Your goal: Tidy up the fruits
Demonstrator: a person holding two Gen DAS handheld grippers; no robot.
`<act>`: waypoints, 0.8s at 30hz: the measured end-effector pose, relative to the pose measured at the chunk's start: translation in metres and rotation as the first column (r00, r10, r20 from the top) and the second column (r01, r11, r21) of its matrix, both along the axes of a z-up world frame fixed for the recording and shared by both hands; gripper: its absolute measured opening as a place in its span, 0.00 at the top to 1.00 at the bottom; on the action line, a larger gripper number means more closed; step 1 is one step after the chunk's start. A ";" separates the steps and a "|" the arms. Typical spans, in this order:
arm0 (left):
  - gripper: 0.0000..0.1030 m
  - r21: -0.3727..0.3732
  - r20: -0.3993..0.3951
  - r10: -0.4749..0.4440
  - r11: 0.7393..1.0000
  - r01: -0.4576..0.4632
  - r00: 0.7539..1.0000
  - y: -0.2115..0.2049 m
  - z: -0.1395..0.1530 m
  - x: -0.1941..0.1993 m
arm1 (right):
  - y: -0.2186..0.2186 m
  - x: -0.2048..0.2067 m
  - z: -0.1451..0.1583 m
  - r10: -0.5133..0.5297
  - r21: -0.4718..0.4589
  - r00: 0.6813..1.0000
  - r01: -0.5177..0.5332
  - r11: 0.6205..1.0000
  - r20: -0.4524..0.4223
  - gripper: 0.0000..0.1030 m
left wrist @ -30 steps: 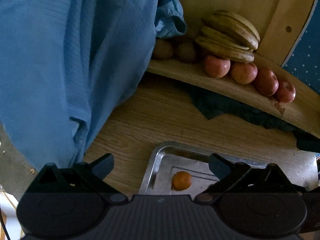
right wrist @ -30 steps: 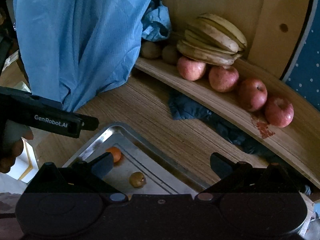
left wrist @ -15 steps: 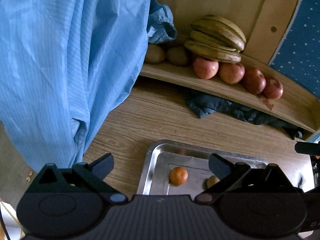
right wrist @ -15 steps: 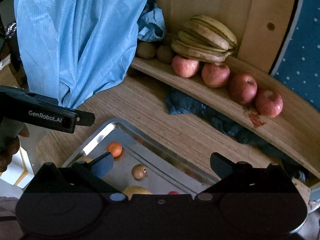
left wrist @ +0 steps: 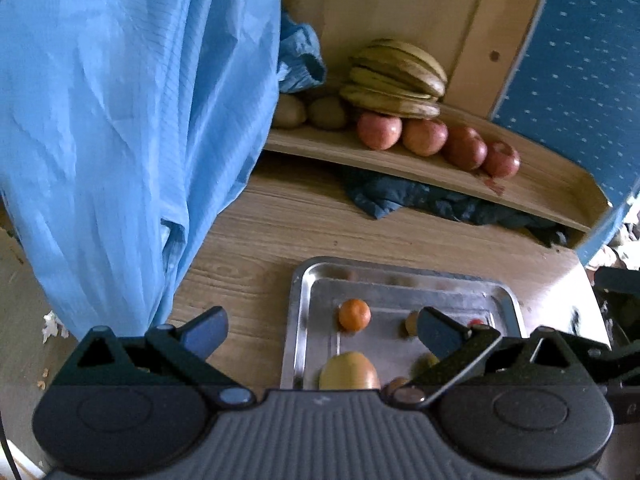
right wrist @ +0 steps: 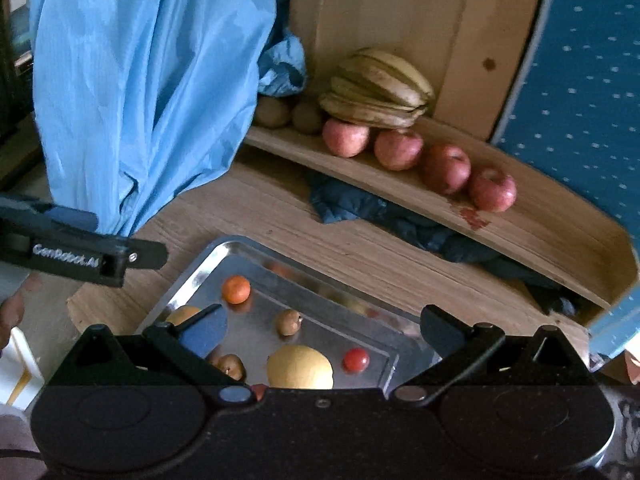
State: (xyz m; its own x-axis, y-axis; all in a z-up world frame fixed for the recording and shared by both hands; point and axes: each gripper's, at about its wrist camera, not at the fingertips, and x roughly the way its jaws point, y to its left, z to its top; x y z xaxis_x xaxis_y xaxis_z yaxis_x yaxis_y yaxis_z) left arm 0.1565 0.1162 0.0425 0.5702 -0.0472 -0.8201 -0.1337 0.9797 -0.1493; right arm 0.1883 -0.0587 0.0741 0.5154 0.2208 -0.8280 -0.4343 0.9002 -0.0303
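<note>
Nearest the left wrist camera, the left gripper (left wrist: 322, 332) has its fingers spread wide and grips nothing; it hangs above the near edge of a metal tray (left wrist: 298, 300). The right gripper (right wrist: 323, 330) is likewise spread wide and empty, poised over the same tray (right wrist: 192, 276) from the other side.

The tray lies on a wooden tabletop (right wrist: 360, 252) and carries loose fruit. In the right wrist view a large yellow fruit (right wrist: 300, 367) sits closest, with a small red fruit (right wrist: 355, 359) just beside it on the right and a small brown fruit (right wrist: 231, 365) on its left. A second small brown fruit (right wrist: 289, 321) lies farther in, and a mandarin orange (right wrist: 236, 289) lies apart near the tray's far left corner. A further yellowish fruit (right wrist: 182, 315) is partly hidden behind the right gripper's left finger.

Beyond the tray a dark blue cloth (right wrist: 400, 220) is bunched under a curved wooden shelf (right wrist: 560, 240). On the shelf four red apples (right wrist: 446, 168) stand in a row, touching one another. A bunch of browning bananas (right wrist: 380, 92) rests behind the leftmost apples, and two brown kiwi-like fruits (right wrist: 290, 114) sit to its left.

A light blue garment (right wrist: 140, 80) hangs at the left, its hem reaching the table. A blue dotted panel (right wrist: 580, 60) stands at the right.
</note>
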 end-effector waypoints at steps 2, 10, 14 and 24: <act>0.00 0.001 0.014 -0.024 1.000 0.024 1.000 0.000 0.002 -0.008 | 0.002 -0.011 0.003 -0.024 -0.005 1.000 0.024 1.000 0.019 0.01; 0.00 0.008 0.061 -0.069 0.998 0.069 0.996 0.005 0.012 -0.030 | 0.010 -0.047 0.007 -0.071 -0.035 0.995 0.073 0.997 0.067 0.01; 0.00 0.017 0.069 -0.078 0.997 0.077 0.995 0.006 0.015 -0.040 | 0.012 -0.061 0.011 -0.104 -0.027 0.991 0.106 0.994 0.079 0.01; 0.00 0.028 0.074 -0.084 0.996 0.082 0.994 0.001 0.014 -0.064 | 0.012 -0.097 0.016 -0.131 0.003 0.988 0.131 0.991 0.082 0.01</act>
State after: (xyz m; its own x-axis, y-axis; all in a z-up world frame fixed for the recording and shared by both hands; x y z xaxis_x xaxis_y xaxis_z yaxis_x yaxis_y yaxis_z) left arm 0.0922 0.1177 0.0561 0.6250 -0.0766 -0.7769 -0.0412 0.9906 -0.1308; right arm 0.0918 -0.0467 0.0905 0.6056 0.1456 -0.7824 -0.3089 0.9490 -0.0625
